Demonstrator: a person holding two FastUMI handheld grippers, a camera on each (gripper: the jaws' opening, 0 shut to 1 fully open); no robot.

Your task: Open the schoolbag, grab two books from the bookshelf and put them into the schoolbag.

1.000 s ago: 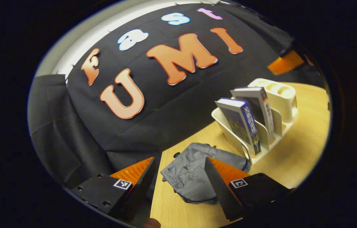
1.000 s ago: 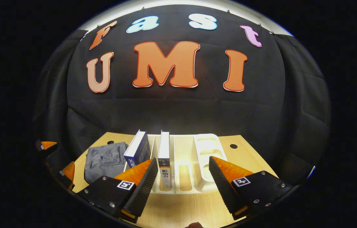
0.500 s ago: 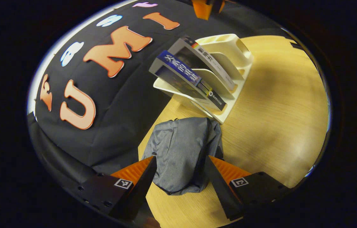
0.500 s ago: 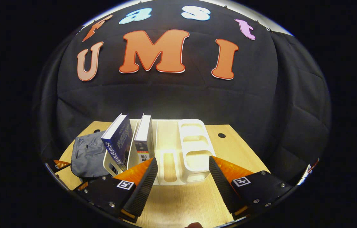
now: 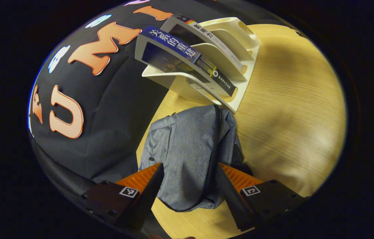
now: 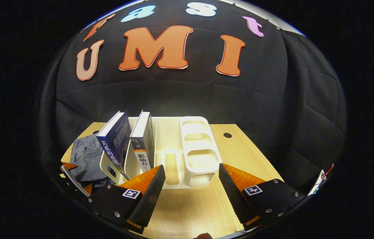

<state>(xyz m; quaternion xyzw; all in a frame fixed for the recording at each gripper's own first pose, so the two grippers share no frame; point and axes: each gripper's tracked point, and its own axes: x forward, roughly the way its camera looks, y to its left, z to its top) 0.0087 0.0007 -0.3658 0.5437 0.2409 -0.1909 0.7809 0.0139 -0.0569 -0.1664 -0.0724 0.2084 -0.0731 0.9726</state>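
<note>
A soft grey woven-fabric schoolbag with a dark zipper line lies slumped on the pale wood-grain tabletop, just beside the glossy white moulded plastic bookshelf. Two books lean in the bookshelf's slots: a blue-spined book nearest the schoolbag, and a white-spined book behind it. The left claw hovers wide open, empty, its ridged fingers either side of the schoolbag's near end. The right claw is likewise spread and empty, in front of the bookshelf.
</note>
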